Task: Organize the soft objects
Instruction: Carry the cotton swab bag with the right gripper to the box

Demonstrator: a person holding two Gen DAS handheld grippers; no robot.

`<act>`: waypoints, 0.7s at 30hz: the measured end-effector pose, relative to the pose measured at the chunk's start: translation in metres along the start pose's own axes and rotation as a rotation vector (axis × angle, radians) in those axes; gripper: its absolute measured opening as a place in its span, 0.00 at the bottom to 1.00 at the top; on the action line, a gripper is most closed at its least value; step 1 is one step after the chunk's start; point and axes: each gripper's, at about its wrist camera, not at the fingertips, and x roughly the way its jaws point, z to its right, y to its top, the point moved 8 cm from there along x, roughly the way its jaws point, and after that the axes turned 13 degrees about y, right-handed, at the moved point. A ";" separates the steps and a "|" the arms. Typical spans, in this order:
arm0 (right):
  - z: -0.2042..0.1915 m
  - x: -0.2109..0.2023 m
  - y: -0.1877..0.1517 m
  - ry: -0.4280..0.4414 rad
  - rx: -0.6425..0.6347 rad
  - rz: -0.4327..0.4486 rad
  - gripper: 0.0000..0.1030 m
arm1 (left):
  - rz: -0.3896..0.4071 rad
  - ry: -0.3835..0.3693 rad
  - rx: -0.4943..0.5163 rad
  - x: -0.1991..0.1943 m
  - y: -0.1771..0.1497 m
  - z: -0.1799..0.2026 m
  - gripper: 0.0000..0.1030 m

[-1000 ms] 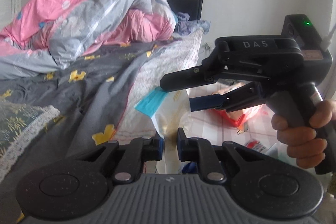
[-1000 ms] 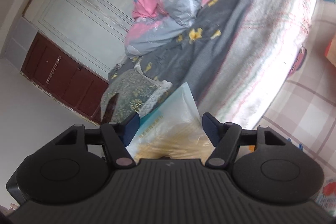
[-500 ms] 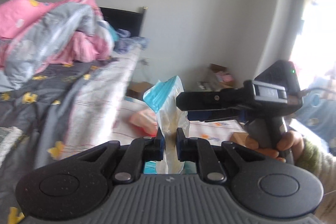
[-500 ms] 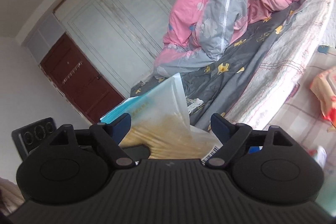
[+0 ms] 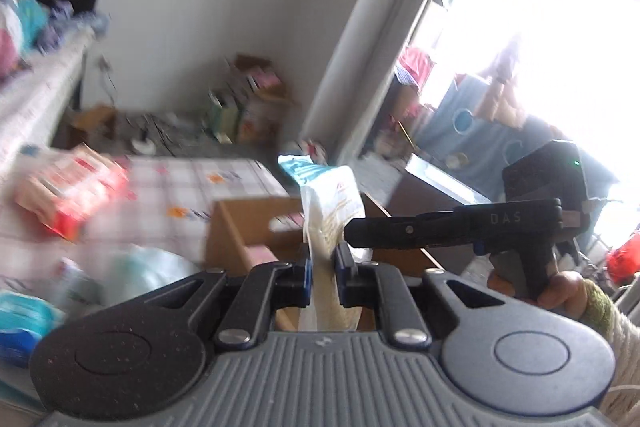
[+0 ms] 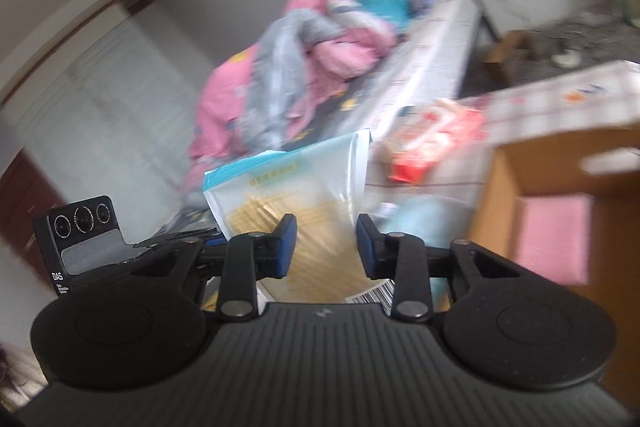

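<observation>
The left claw (image 5: pixel 322 269) is pinched tight on a pale packet (image 5: pixel 332 215) with a blue top edge, held upright over the open cardboard box (image 6: pixel 560 187). The right claw (image 6: pixel 326 247) is closing — its pads sit either side of the packet's flat face, not yet pressing. The packet looks crinkled and soft, with yellowish contents.

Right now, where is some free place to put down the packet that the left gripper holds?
The cardboard box looks roomiest: only a pink item shows inside, bare floor around it. The checked cloth is bare between the red pack and the box. It is crowded near the teal packs.
</observation>
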 end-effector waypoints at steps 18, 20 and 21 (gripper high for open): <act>0.240 -0.034 -0.023 -0.573 0.282 -0.036 0.11 | -0.106 0.181 0.028 0.105 -0.004 -0.011 0.40; 0.257 -0.026 -0.025 -0.629 0.290 -0.042 0.10 | -0.085 0.197 0.024 0.091 -0.003 -0.019 0.40; 0.263 -0.025 -0.026 -0.638 0.302 -0.038 0.10 | -0.075 0.204 0.024 0.087 -0.003 -0.024 0.40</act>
